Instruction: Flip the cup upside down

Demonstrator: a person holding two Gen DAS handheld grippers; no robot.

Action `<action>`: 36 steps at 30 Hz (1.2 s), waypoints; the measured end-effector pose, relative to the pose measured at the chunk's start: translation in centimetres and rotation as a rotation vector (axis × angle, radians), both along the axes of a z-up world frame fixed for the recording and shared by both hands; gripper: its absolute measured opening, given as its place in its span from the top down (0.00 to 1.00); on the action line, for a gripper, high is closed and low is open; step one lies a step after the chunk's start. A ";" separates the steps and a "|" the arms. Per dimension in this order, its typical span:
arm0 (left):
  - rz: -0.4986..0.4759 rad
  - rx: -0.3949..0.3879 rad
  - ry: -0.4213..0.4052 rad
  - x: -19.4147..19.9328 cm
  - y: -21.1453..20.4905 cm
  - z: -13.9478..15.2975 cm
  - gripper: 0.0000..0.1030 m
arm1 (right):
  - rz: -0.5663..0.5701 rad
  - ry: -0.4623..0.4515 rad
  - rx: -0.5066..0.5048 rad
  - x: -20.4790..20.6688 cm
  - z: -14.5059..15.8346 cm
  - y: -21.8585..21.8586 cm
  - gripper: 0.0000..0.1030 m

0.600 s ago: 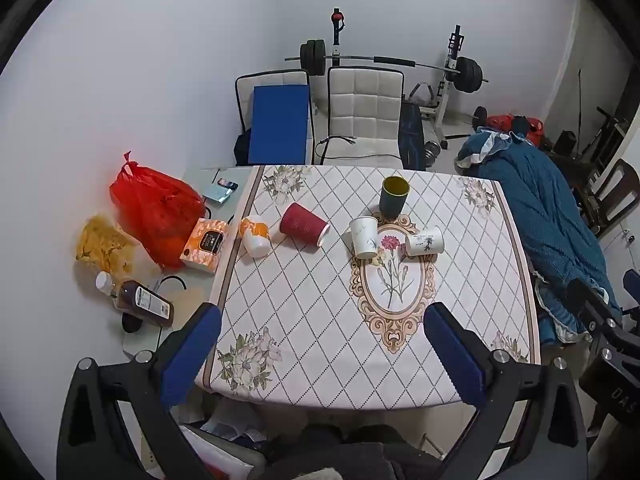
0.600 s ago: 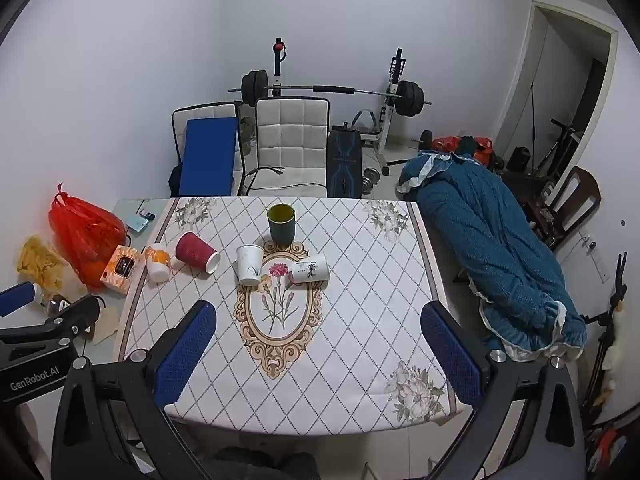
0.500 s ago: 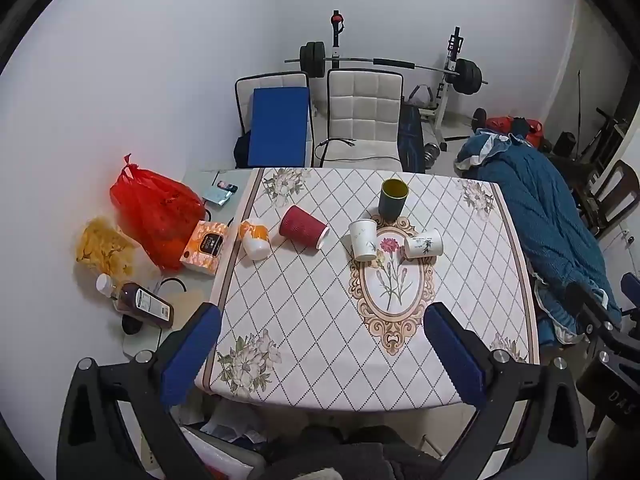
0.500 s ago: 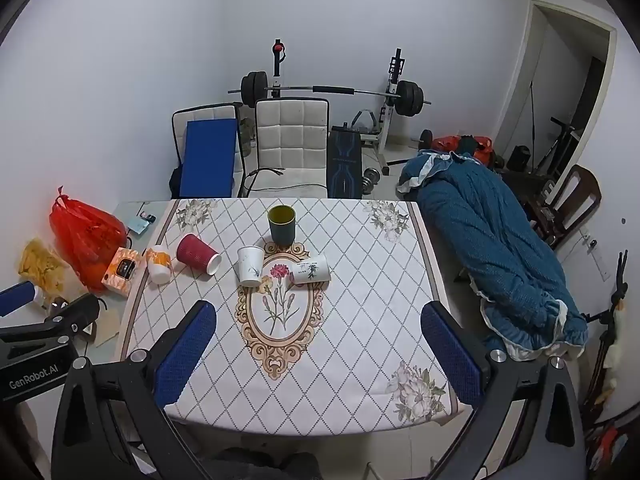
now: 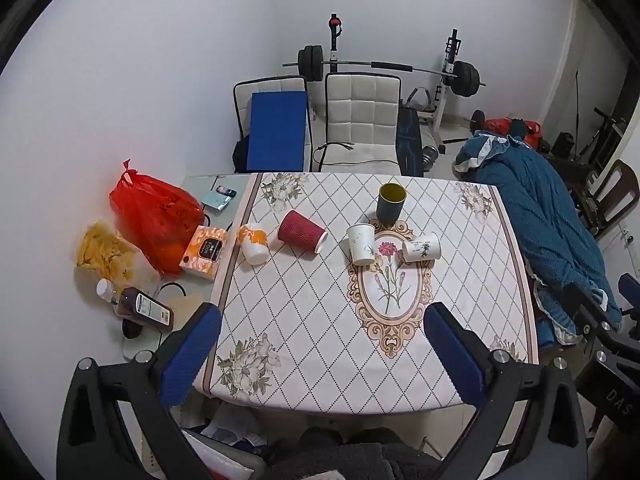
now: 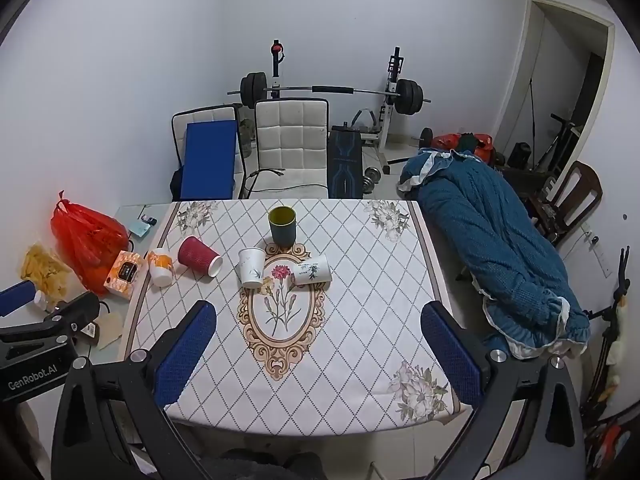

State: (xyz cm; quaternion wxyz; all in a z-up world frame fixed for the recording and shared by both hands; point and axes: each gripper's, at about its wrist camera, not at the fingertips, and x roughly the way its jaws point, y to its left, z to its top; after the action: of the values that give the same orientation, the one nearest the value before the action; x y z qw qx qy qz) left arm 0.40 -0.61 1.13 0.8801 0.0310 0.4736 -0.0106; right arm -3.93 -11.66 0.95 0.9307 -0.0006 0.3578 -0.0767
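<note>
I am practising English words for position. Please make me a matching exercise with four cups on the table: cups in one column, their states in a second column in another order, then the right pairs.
Cups:
1. dark green cup
2. red ribbed cup
3. plain white cup
4. orange and white cup

States:
A. lies on its side, left of the plain white cup
B. nearest the table's left edge
C. stands upright, yellow inside, farthest back
D. stands upright, at the top-left of the oval flower frame

Pairs: 1-C, 2-A, 3-D, 4-B
</note>
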 end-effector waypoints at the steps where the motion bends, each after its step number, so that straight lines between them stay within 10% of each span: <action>1: -0.001 0.000 0.001 0.0 0.1 0.0 0.00 | -0.001 0.000 0.001 0.0 -0.1 0.0 0.00; 36: -0.007 -0.001 -0.009 0.2 -0.5 0.5 0.00 | -0.001 0.004 0.013 0.1 0.4 -0.4 0.00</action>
State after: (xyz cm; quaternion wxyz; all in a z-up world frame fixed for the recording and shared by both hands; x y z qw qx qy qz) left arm 0.55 -1.13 1.59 0.8823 0.0324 0.4694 -0.0137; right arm -3.78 -12.05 1.31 0.9299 0.0053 0.3601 -0.0749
